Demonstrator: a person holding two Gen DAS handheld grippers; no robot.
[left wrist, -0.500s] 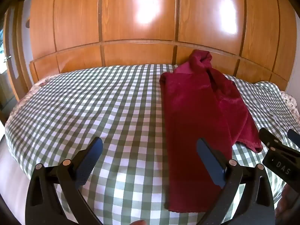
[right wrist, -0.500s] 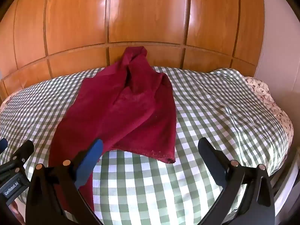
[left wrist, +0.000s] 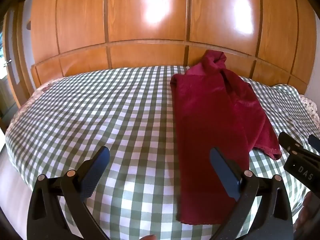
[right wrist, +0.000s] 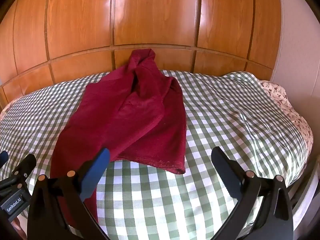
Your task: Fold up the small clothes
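A dark red garment (left wrist: pixel 212 116) lies lengthwise on the green-and-white checked bedspread (left wrist: pixel 100 110), with its far end bunched up against the wooden wall. One side is folded over toward the right, ending in a loose corner (right wrist: pixel 176 168). My left gripper (left wrist: pixel 159 160) hovers open over the bed's near edge, its right finger above the garment's near strip. My right gripper (right wrist: pixel 160 160) is open too, just short of the folded corner, nothing between its fingers. Each view shows the other gripper at its edge: the right gripper (left wrist: pixel 300 160) and the left gripper (right wrist: pixel 14 184).
Glossy wooden panels (right wrist: pixel 156 16) rise behind the bed. A floral sheet (right wrist: pixel 280 98) shows at the bed's right edge, beside a pale wall (right wrist: pixel 296 40). A doorway (left wrist: pixel 8 80) sits at far left.
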